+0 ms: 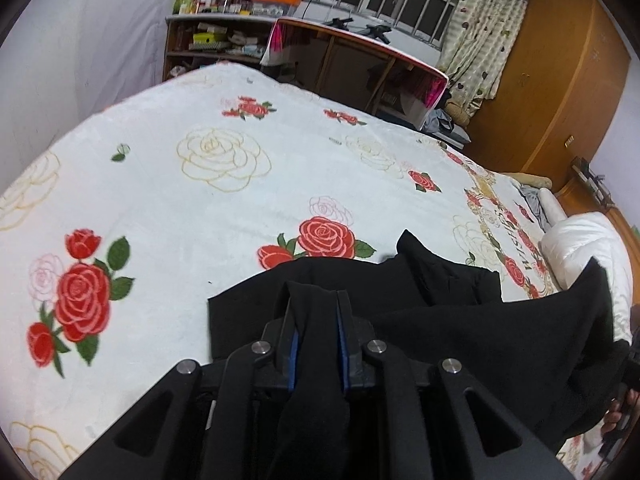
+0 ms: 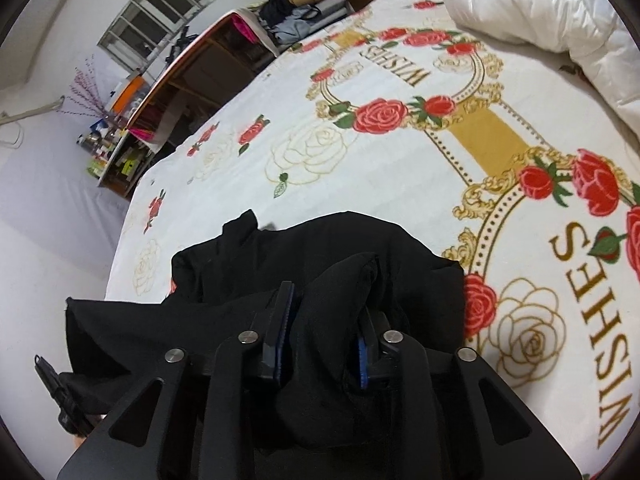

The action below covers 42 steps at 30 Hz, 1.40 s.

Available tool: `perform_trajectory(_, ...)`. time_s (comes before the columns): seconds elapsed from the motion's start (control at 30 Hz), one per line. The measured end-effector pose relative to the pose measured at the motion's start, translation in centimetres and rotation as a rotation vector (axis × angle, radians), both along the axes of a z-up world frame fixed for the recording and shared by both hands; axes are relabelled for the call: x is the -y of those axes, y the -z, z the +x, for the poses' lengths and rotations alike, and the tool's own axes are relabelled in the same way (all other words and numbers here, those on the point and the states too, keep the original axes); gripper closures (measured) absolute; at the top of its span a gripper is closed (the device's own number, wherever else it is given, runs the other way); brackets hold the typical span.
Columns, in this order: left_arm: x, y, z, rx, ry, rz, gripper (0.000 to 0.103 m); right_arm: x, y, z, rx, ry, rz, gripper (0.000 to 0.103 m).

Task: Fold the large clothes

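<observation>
A black garment [image 1: 460, 320] lies bunched on the near part of a bed covered by a white rose-print blanket [image 1: 192, 208]. My left gripper [image 1: 316, 300] is shut on a fold of the black garment, which rises between its fingers. My right gripper [image 2: 332, 292] is shut on another bunched fold of the same garment [image 2: 320, 248]. The cloth hangs stretched between the two grippers, above the blanket [image 2: 400, 168]. The right gripper's edge shows at the far right of the left wrist view [image 1: 628, 392].
A white duvet [image 2: 540, 12] is piled at the bed's far right. A wooden desk [image 1: 360, 60] and cluttered shelves [image 1: 216, 36] stand beyond the bed. A wooden wardrobe [image 1: 560, 92] and a curtain [image 1: 480, 40] are at the right.
</observation>
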<state>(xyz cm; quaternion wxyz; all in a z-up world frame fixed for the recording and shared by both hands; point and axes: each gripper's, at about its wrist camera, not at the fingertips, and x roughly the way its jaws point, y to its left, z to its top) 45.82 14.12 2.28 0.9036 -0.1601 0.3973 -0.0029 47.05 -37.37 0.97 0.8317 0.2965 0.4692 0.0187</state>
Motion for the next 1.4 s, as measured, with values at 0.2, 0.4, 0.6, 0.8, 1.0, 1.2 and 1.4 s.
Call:
perform_trajectory(0.2,-1.1,-2.1,-0.5,0.086,0.016,-0.045,0.066,0.0,-2.3,0.4,0.094,-0.042,0.03,0.032)
perform_trajectory(0.4,-3.3,-6.4,-1.5,0.217,-0.004,-0.052,0.048,0.2,-5.7,-0.9,0.243,-0.025,-0.044,0.028)
perform_trajectory(0.6,-4.7,-4.9,-1.4,0.183,-0.002,-0.038,0.043,1.8,-5.1,-1.5,0.267,0.014,-0.046,0.027)
perform_trajectory(0.8,-3.2,1.4,1.9,0.01,0.081,-0.039,0.042,1.6,0.5,0.1,0.143,-0.041,-0.066,0.027)
perform_trajectory(1.0,-1.2,4.2,4.6,-0.036,0.143,-0.051,0.043,1.0,3.4,2.2,0.111,-0.127,-0.072,0.027)
perform_trajectory(1.2,1.3,4.2,5.7,-0.009,0.173,0.049,0.09,-0.6,4.3,4.8,0.067,-0.173,-0.131,0.085)
perform_trajectory(1.4,-1.2,2.8,6.4,0.068,0.023,0.061,0.093,0.9,1.8,5.3,0.17,-0.089,-0.17,0.088)
